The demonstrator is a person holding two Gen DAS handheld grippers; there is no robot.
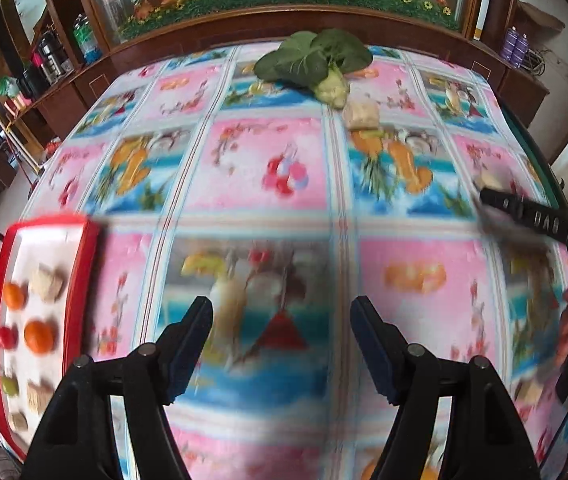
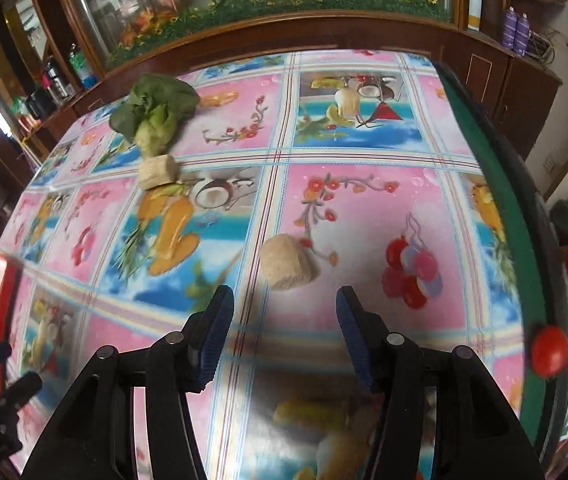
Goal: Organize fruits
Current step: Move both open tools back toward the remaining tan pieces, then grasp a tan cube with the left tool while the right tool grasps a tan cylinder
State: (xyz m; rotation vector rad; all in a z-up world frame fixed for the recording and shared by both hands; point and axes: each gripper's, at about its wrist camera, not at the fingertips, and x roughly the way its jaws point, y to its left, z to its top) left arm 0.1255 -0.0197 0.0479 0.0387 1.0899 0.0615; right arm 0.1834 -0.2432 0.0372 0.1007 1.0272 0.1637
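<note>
While right gripper (image 2: 284,312) fingers spread, empty, beige chunk (image 2: 287,262) just ahead, untouched

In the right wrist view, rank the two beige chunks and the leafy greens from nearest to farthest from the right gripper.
1. Beige chunk just ahead of the right gripper.
2. Second beige chunk, farther back, left.
3. Leafy greens, just behind that chunk, far left.
</note>
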